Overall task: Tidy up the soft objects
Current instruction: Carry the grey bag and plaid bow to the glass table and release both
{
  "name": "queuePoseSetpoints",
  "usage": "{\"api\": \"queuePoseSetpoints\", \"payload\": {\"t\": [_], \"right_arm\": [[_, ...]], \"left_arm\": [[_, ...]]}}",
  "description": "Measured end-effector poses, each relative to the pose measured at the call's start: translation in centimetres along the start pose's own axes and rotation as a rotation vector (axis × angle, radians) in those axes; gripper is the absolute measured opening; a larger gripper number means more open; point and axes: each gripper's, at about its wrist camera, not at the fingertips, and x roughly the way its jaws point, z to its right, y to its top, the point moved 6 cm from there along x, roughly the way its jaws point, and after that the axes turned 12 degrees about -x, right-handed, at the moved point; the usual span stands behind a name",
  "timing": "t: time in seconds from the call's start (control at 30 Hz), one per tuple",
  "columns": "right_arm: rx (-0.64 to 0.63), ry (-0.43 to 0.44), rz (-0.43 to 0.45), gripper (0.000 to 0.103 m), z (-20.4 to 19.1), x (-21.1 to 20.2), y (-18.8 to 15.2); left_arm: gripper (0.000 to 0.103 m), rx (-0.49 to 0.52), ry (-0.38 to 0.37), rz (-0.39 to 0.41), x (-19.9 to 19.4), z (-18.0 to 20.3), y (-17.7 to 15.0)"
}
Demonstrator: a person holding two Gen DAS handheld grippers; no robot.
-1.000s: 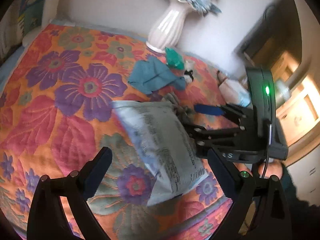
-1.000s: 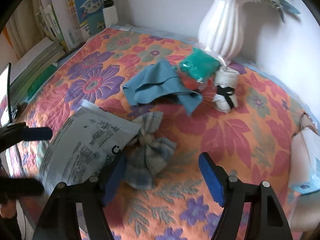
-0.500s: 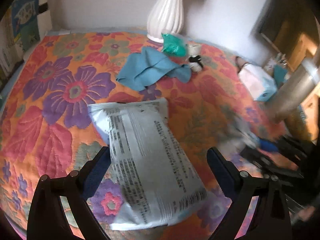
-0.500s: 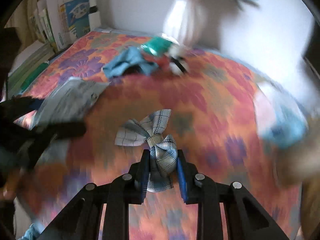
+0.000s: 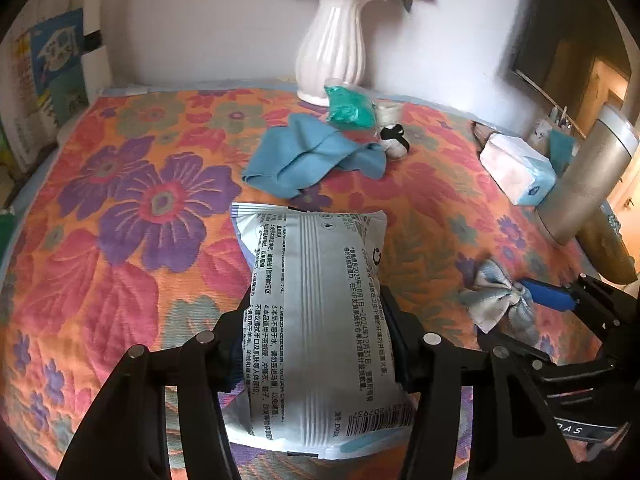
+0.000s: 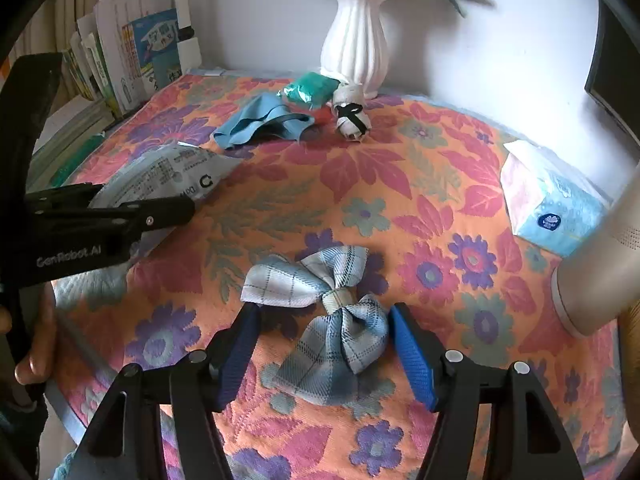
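Left gripper (image 5: 316,344) jaws just closed in on the printed wipes pack (image 5: 320,304), now pinched at its sides near the front edge of the table (image 5: 120,240); pack secured for relocating. Right gripper (image 6: 324,356) jaws just reopened to roughly half width; plaid bow (image 6: 320,304) released and lying flat on the floral cloth, one lobe between the pads, no pressure visible. Bow now well apart from the pack, toward the right side near the tissue box (image 6: 552,200); reads as one soft item placed. Remaining at back by the white vase (image 6: 356,48): blue cloth (image 6: 264,120), green bundle (image 6: 312,88), rolled white item with black band (image 6: 352,116). No bin or basket in view; vase holds blue flowers only.
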Motion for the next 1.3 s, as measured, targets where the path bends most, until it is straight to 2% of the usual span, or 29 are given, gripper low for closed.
{"api": "queuePoseSetpoints", "payload": {"t": [0.03, 0.07, 0.1, 0.2, 0.33, 0.43, 0.6, 0.67, 0.77, 1.0, 1.13, 1.3], "right_arm": [[0.002, 0.002, 0.008, 0.057, 0.0, -0.1, -0.1], [-0.001, -0.001, 0.016, 0.045, -0.1, -0.3, -0.1], [-0.006, -0.003, 0.021, 0.039, -0.1, -0.4, -0.1], [-0.03, -0.031, 0.029, 0.028, -0.7, -0.6, 0.0], [-0.031, -0.057, 0.03, 0.026, -1.1, -0.7, 0.0], [0.02, -0.008, 0.038, 0.025, -0.8, -1.2, -0.2], [0.09, 0.01, 0.08, 0.025, 0.9, -4.6, -1.1], [0.114, -0.002, 0.099, 0.025, 2.0, -6.2, -1.5], [0.15, -0.054, 0.123, 0.025, 4.1, -9.1, -2.7], [0.258, -0.138, 0.178, 0.025, 9.1, -14.8, -6.4], [0.347, -0.173, 0.225, 0.025, 12.8, -18.5, -9.4], [0.476, -0.303, 0.294, 0.025, 19.6, -24.1, -13.4]], "left_arm": [[0.053, 0.004, 0.003, 0.002, 0.0, 0.1, 0.0], [0.053, 0.011, 0.006, 0.002, -0.1, 0.2, -0.1], [0.053, 0.013, 0.006, 0.002, 0.0, 0.3, -0.1], [0.053, 0.013, -0.003, 0.001, 0.0, 0.3, 0.0], [0.05, 0.005, -0.023, 0.023, -0.6, 0.3, 0.1], [0.049, -0.006, -0.065, 0.048, -1.6, 0.4, 0.1], [0.049, -0.054, -0.25, 0.058, -4.3, 1.9, -0.7], [0.049, -0.048, -0.298, 0.065, -5.3, 3.2, -1.0], [0.049, -0.017, -0.355, 0.059, -6.5, 6.0, -1.3], [0.049, 0.115, -0.41, 0.044, -8.2, 13.2, -2.7], [0.049, 0.221, -0.46, 0.035, -9.5, 18.6, -3.8], [0.049, 0.374, -0.524, 0.035, -10.6, 28.0, -4.5]]}}
